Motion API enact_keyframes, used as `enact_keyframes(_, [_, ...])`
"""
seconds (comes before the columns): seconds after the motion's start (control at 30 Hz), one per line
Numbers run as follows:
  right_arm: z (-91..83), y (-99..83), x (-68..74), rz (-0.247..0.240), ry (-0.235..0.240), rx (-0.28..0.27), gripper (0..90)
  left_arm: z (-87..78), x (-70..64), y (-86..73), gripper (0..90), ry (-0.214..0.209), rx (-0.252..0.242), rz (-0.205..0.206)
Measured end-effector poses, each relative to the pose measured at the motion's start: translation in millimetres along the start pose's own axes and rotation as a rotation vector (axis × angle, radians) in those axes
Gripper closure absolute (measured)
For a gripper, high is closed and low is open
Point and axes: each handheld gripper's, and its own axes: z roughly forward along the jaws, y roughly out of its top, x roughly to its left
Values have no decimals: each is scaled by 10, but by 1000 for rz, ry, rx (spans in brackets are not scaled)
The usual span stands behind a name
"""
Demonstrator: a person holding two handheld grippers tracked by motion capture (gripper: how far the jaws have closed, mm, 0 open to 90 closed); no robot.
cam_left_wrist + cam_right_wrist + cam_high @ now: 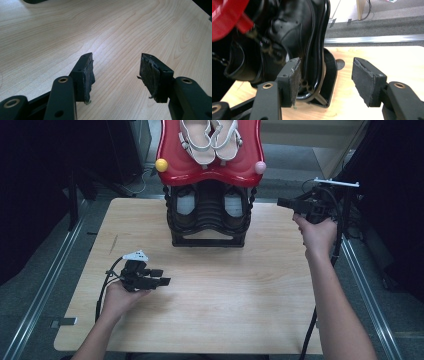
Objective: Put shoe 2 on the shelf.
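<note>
Shoe rack (209, 240) at far centre of table (200, 320), black frame with red top shelf (175, 167). White sandals (210, 140) on top shelf; black shoes (186, 207) on lower tier. Right gripper (281, 202) held at right of rack, level with lower tier, jaws wide, gripping nothing; black shoe (284, 35) just beyond left jaw in right gripper view. Left gripper (164, 277) low over near-left table, well apart from rack, jaws wide (116, 75), empty.
</note>
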Motion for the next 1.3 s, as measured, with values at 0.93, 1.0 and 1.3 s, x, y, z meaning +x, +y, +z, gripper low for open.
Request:
enact_keyframes(0.93, [169, -1135, 124, -58, 145, 125, 387, 58, -37, 0, 422, 2, 19, 12])
enact_keyframes(1.0, [191, -1221, 110, -49, 155, 136, 387, 63, -39, -1, 420, 3, 19, 13])
enact_keyframes(1.3, [304, -1549, 160, -76, 165, 172, 387, 124, -72, 5, 415, 2, 29, 23])
